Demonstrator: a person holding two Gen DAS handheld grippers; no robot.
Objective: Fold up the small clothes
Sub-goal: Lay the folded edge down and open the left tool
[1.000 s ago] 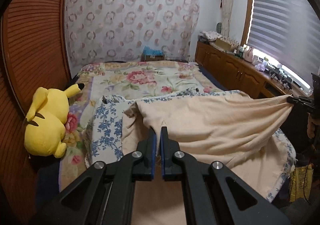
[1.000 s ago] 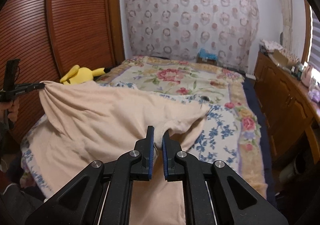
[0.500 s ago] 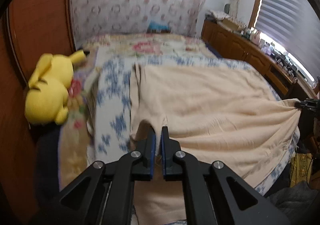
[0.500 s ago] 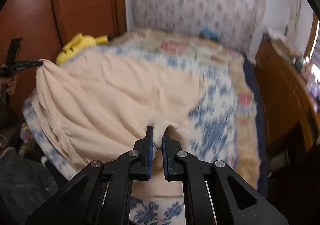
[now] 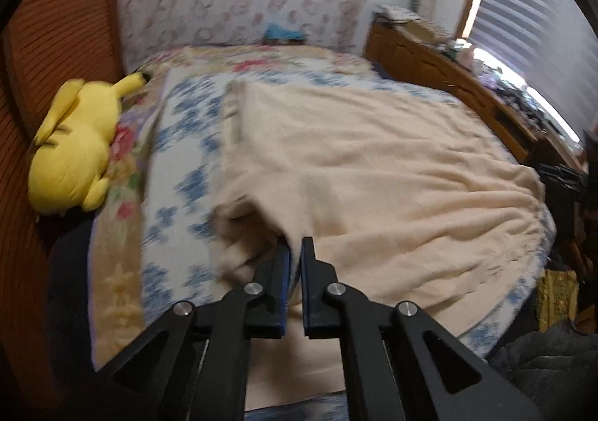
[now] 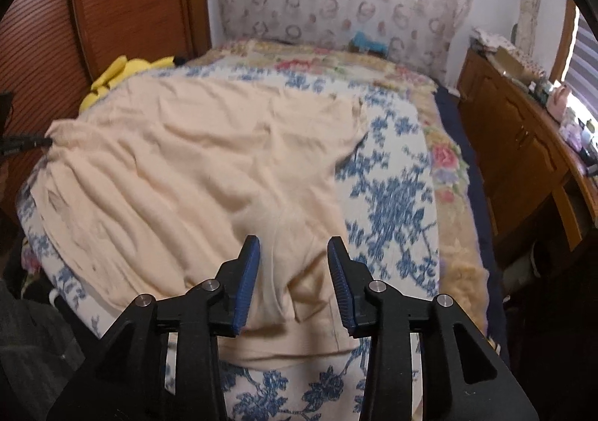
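Peach garment [image 6: 209,166] just got laid flat; right gripper [image 6: 293,271] is opening off it, left gripper [image 5: 295,264] still pinching its edge, so this fold's basically down.

Cream garment [image 5: 366,174], soft knit, spread wide and mostly flat on blue-flowered bedspread [image 6: 392,196], shallow wrinkles fanning toward one pinched corner. Near edge rumpled, partly doubled over; hem seam visible.

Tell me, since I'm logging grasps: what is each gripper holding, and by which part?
The left gripper is shut on a corner of the peach garment. The right gripper holds nothing: its jaws are opening, the cloth lying loose between them.
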